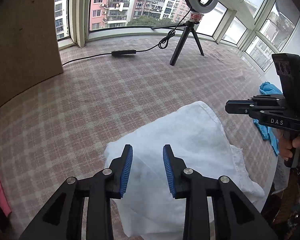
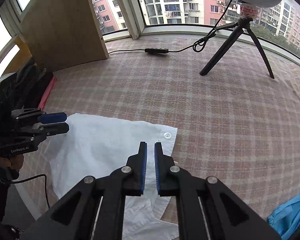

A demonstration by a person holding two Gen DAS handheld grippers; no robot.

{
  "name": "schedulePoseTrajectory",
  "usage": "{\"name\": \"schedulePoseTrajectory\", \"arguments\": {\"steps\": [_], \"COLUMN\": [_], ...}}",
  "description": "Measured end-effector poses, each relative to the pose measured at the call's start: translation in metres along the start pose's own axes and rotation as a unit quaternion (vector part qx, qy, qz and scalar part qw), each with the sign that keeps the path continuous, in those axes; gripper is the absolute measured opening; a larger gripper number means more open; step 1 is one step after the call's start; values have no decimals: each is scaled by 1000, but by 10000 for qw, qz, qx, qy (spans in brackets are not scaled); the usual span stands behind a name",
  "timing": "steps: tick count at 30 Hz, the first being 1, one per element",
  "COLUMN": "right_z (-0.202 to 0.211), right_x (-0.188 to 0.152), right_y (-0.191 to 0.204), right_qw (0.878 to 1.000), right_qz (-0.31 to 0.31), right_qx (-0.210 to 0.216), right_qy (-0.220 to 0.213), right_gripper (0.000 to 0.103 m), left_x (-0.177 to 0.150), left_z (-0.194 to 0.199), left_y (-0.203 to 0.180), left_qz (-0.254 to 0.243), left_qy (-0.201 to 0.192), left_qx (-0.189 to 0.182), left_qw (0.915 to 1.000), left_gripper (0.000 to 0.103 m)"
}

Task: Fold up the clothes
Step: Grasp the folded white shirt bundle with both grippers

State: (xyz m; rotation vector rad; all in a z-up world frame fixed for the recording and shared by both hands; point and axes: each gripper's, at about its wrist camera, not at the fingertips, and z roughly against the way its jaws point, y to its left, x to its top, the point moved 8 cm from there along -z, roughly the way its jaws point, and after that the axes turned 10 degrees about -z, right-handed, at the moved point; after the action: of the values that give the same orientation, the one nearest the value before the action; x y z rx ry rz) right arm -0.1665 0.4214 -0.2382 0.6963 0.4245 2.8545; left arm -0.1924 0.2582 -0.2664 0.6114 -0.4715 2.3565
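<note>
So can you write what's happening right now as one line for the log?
task: fold clothes | left claw: open above white cotton shirt | right claw: nearly closed, empty | shirt: on checked tablecloth

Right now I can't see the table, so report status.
Left tongs open above white shirt. Right tongs narrowly open, empty. Shirt partly folded. Blue garment beside it, nothing blocking.

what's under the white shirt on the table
The white shirt lies on the pink checked tablecloth, which shows all around it. Whatever lies beneath the shirt's folds is covered and cannot be seen.
</note>
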Motion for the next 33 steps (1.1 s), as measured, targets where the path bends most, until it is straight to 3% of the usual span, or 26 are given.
{"name": "schedulePoseTrajectory", "arguments": {"steps": [2,4,10,12,14,15,16,22,27,33], "right_z": [5,8,17,20,24,28,29,-10,-41,-59], "right_x": [-22,-34,-70,-82,-91,-85,-78,-49,-51,-64], "right_y": [13,4,-23,-32,-41,-43,-45,-41,-37,-31], "right_qw": [9995,9996,9989,9983,9978,9983,9985,9971,9966,9973], "right_qz": [45,13,-81,-113,-158,-242,-322,-735,-658,-264], "right_qx": [267,158,-169,-277,-380,-406,-417,-161,-14,19], "right_qy": [160,229,435,503,523,327,168,113,496,691], "right_gripper": [14,17,18,27,53,59,65,66,66,81], "left_x": [-18,-38,-65,-74,-83,-87,-87,-87,-87,-87], "left_z": [2,-3,20,28,36,38,34,11,-9,-25], "left_y": [-16,-28,-4,4,12,15,15,13,11,7], "left_qz": [-86,-158,568,810,1051,1156,1210,1534,1802,1935], "left_qy": [67,240,190,173,155,158,200,447,652,808], "left_qx": [-108,-108,190,288,387,419,396,258,142,143], "left_qw": [9999,9995,9980,9961,9936,9923,9917,9868,9814,9777], "left_gripper": [35,36,36,37,47,56,57,60,60,60]}}
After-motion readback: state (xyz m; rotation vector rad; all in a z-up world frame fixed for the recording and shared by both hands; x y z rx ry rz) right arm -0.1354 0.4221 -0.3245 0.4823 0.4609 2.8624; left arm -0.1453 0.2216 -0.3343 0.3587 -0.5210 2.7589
